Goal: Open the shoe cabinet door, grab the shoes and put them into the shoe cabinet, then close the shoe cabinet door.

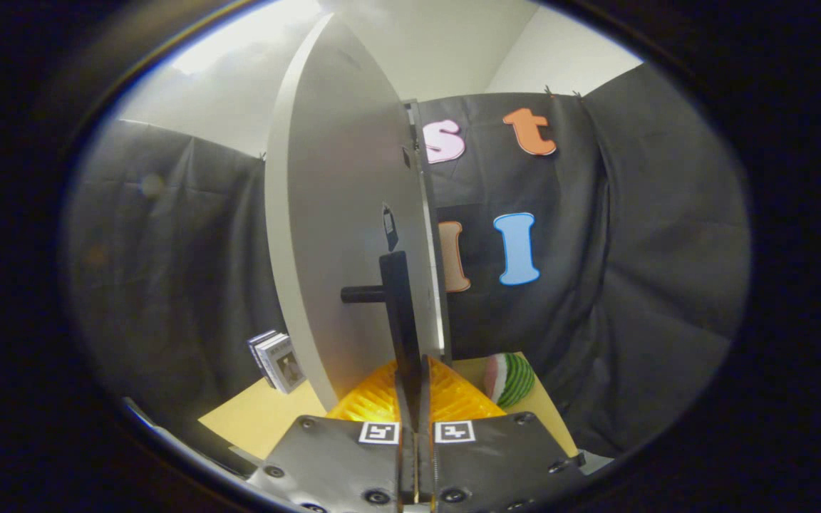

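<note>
The shoe cabinet door [339, 214], a pale grey panel, stands swung out and nearly edge-on straight ahead of the fingers. A black bar handle [395, 299] runs down its face on a short black post. The bar's lower end passes between my orange fingers [375, 402]. My gripper [414, 374] is shut on the handle, both pads pressed close against it. The cabinet's dark edge [428, 235] shows just right of the door.
A yellow tabletop [261, 417] lies below. On it, a small white box [279, 360] stands left of the door and a watermelon-slice toy [512, 379] lies to the right. Black cloth walls close in on both sides.
</note>
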`<act>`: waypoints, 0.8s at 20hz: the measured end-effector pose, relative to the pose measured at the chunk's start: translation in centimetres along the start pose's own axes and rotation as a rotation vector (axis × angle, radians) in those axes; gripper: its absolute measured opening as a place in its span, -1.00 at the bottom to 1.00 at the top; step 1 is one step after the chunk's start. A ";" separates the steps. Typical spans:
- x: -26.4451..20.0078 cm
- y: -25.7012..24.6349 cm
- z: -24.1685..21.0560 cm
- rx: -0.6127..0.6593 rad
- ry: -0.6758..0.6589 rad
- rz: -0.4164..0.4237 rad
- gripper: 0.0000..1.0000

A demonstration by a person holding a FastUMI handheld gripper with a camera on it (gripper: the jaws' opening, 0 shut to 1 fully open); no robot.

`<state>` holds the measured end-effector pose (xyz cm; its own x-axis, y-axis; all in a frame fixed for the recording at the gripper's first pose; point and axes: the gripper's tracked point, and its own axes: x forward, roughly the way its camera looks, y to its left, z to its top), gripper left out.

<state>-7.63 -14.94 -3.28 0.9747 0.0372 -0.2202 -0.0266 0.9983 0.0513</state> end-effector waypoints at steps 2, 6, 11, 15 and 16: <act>0.1 -0.8 0.1 0.017 -0.001 -0.013 -0.92; -0.2 -2.4 0.3 0.063 -0.005 -0.027 -0.93; -0.4 -2.5 0.1 0.033 -0.004 -0.012 -0.94; -0.9 -2.5 -0.7 0.027 -0.018 -0.072 -0.94; -1.0 -2.5 -0.9 0.020 -0.021 -0.101 -0.94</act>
<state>-8.69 -17.39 -4.04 0.9766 -0.0651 -0.2051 0.0767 0.9958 0.0492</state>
